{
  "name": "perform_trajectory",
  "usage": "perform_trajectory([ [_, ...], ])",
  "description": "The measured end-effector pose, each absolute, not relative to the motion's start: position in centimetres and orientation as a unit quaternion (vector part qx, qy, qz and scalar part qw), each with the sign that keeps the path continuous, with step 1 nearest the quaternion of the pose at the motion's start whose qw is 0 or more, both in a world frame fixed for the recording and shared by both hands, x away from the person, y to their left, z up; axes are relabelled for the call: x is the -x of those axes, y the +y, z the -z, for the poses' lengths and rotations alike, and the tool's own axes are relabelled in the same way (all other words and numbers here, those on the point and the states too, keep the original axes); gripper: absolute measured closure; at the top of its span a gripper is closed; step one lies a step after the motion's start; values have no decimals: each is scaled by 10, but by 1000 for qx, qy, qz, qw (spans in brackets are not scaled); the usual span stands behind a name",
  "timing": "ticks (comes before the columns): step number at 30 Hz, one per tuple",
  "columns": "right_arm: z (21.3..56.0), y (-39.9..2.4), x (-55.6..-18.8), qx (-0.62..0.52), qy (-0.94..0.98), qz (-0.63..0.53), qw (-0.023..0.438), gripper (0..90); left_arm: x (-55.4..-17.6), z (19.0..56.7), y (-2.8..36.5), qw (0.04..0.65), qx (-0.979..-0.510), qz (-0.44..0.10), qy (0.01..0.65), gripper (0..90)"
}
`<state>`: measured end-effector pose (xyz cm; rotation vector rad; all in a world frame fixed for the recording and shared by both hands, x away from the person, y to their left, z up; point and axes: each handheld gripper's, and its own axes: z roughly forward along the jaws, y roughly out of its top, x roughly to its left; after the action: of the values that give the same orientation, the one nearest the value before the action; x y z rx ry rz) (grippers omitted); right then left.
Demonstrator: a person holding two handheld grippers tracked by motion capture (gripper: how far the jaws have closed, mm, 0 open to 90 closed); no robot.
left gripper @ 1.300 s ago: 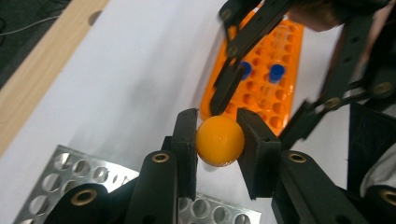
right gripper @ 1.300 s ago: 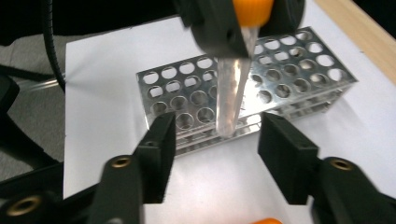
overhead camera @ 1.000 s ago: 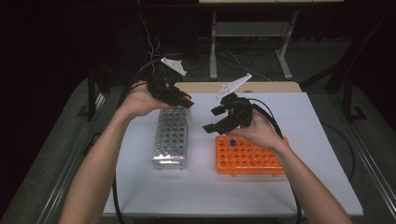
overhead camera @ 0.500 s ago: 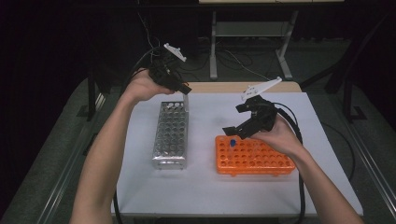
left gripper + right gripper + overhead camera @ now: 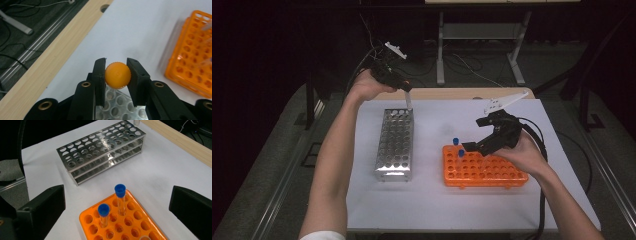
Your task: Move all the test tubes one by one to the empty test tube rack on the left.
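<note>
Care is called for as an orange-capped tube (image 5: 117,75), pinched by its cap in the left gripper (image 5: 398,82), is held above the far end of the steel rack (image 5: 395,144): it should be kept upright and lined up over a hole before lowering. The steel rack's holes appear empty. The right gripper (image 5: 482,140), jaws spread, hovers at the orange rack (image 5: 125,225), where two blue-capped tubes (image 5: 120,200) stand in adjacent holes on the white surface (image 5: 437,200).

White table (image 5: 432,210) with wooden far edge (image 5: 452,93). Dark, dim surroundings beyond. Grey floor (image 5: 272,200) either side. Metal-legged furniture frame (image 5: 477,35) behind; loose cables (image 5: 467,67) on floor.
</note>
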<state>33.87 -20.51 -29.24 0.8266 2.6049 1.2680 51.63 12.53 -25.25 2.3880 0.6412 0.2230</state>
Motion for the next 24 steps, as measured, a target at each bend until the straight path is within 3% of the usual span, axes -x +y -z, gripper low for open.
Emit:
perform_trajectory([
  [24, 310, -237, -327, -297, 849, -433, 62, 1, -530, 307, 125, 301, -910, -76, 276, 686],
])
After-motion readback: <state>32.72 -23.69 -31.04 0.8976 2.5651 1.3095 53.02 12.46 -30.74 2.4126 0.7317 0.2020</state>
